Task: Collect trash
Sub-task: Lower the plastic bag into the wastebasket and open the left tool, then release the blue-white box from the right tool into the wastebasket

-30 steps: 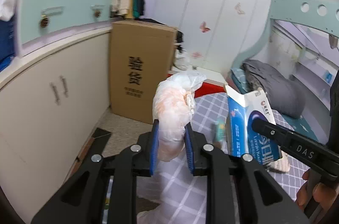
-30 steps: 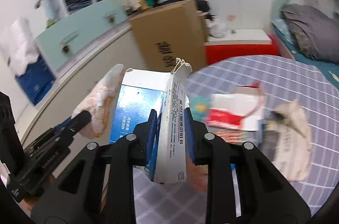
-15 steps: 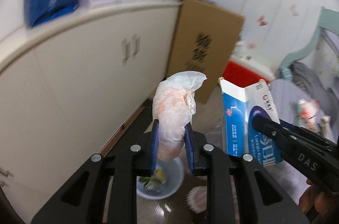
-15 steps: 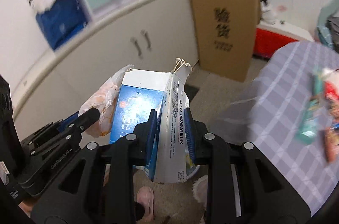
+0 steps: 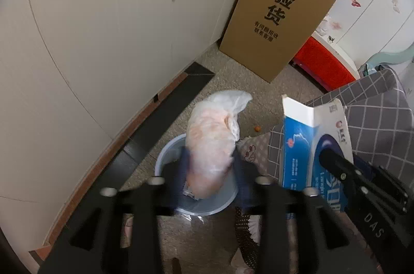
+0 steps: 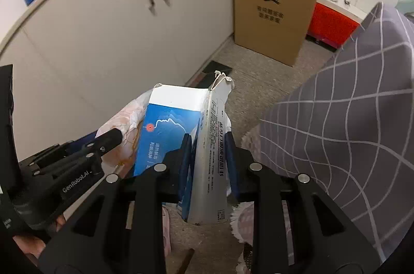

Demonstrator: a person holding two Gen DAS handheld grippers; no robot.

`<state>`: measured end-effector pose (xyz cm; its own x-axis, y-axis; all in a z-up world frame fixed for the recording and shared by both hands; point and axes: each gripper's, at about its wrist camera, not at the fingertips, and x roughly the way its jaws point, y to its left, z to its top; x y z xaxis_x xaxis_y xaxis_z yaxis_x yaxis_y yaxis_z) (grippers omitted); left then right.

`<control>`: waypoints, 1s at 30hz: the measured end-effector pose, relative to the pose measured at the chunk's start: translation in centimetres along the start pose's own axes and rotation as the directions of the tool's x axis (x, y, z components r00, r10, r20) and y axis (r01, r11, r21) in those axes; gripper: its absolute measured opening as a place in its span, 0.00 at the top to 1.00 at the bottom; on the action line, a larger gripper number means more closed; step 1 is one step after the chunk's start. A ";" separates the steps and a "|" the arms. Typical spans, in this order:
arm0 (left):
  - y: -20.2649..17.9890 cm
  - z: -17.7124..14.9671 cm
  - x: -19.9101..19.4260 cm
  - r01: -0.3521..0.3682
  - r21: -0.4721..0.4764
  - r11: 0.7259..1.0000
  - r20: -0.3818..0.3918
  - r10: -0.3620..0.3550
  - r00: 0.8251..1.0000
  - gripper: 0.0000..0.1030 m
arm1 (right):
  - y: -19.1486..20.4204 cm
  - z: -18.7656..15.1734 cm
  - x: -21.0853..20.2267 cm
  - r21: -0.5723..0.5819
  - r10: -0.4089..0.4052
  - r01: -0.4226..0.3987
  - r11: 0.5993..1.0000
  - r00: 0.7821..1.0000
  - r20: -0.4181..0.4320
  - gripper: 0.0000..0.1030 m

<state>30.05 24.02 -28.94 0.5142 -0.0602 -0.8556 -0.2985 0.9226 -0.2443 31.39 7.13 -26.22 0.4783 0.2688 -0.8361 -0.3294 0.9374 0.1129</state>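
A home bedroom — white cupboards (image 5: 103, 28), checked bedding (image 6: 349, 131), butterfly wall stickers (image 5: 355, 0).

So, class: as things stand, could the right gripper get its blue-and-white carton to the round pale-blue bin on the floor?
Probably yes, though not straight away: the left gripper and its crumpled plastic bag hang over the bin, crowding the right gripper and carton.

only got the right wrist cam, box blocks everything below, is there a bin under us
Observer: Yes, a pale blue bin stands on the floor, right beneath the plastic bag.
Operator: is it being let go
Observer: The left gripper jaws are opening, with the bag between them above the bin's mouth.
Operator: and what i'm holding
Observer: In the left wrist view the blue and white box shows right of the bin, beside its mouth, not over it.
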 end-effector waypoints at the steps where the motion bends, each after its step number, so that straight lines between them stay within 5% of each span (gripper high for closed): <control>1: 0.1 0.0 0.5 -0.001 -0.005 1.000 -0.004 0.001 1.000 0.38 | -0.1 0.0 0.4 0.003 -0.008 0.008 1.000 1.000 -0.003 0.75; 30: 3.3 -0.3 -0.3 -0.066 -0.077 0.995 0.017 0.068 0.998 0.31 | 2.3 0.6 3.0 -0.012 0.049 -0.049 0.999 0.999 -0.010 0.71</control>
<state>28.68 27.02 -29.61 0.5067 0.0093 -0.8621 -0.3933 0.8923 -0.2215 32.54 10.20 -28.17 0.4538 0.3119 -0.8348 -0.3619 0.9205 0.1472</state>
